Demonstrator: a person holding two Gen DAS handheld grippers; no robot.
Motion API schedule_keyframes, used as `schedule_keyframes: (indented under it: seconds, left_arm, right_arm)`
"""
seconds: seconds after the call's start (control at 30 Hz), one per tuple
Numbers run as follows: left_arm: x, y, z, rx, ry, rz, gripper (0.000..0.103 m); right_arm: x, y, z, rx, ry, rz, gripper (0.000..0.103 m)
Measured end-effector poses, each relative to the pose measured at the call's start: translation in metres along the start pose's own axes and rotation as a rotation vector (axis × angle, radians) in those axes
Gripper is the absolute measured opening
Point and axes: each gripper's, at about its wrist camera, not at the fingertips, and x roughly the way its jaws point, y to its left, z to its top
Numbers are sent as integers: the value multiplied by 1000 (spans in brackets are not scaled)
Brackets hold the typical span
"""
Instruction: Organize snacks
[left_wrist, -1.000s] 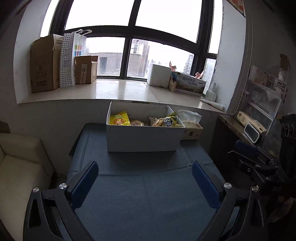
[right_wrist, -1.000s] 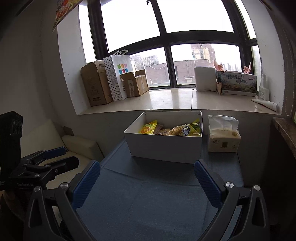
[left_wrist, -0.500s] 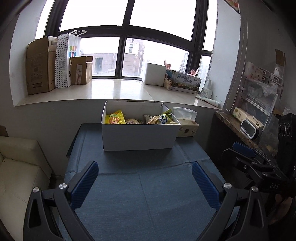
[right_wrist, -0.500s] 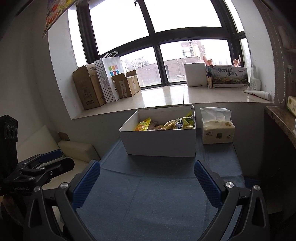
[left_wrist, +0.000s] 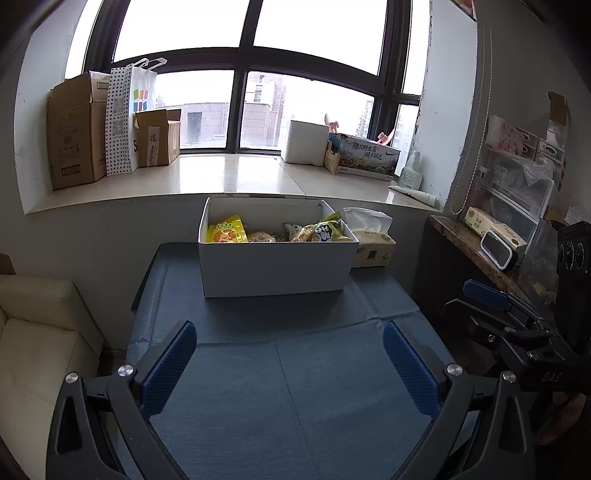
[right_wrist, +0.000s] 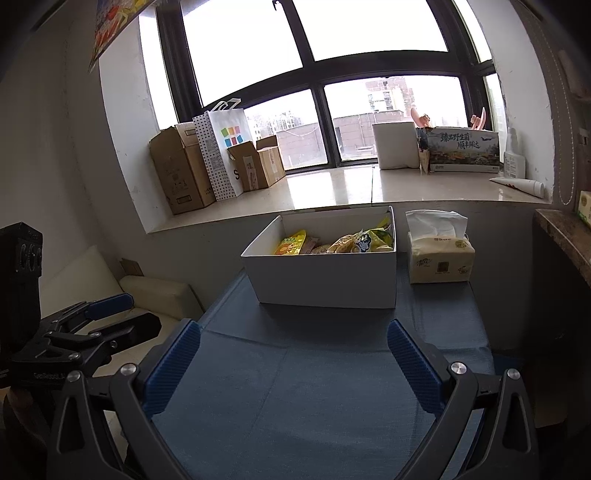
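Snacks sit packed in the white box (left_wrist: 275, 264), centre frame at the far end of the blue-covered table (left_wrist: 295, 387), box touching or nearly touching the wall under the windowsill.

Left wrist view: my left gripper (left_wrist: 290, 352) is spread wide, nothing between the pads, low over bare cloth at bottom of frame, well short of the box. Yellow packet (left_wrist: 226, 232) stands at the box's left end, green-yellow bag (left_wrist: 327, 232) at the right end, smaller wrapped items between, too small to name. Tissue pack (left_wrist: 373, 243) sits just beside the box's right wall. My right gripper shows at right edge, off the table side.

Risks from here: bags are crinkly and overlapping, so a pinch on one corner likely drags a neighbour out. Box looks light; a jaw catching the near rim could shove or tip it. Reaching the right end could snag the tissue.

Right wrist view: my right gripper (right_wrist: 295, 354) is also released and empty, over cloth at bottom of frame, box in upper centre. Left gripper appears at lower left, beside the table edge over the cream cushion (right_wrist: 159, 297).

Risk: both arms converging on one narrow box opening may clash. Cloth creases may ruck if a jaw drags low.
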Motion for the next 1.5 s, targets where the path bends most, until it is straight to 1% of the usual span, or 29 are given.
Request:
schedule_keyframes:
  seconds: [0.47,0.67,1.5]
  left_arm:
    - [1,4,0,-8,1,3,103]
    - [-1,2,0,-2,-2,-9,103]
    - [-3,1,-2,4,5,-28,103]
  right_arm:
    - [0,4,-2,-10,6,-2,103]
    - [1,4,-2,-13,6,-1,103]
    - [1,4,-3,-11,15,-42,103]
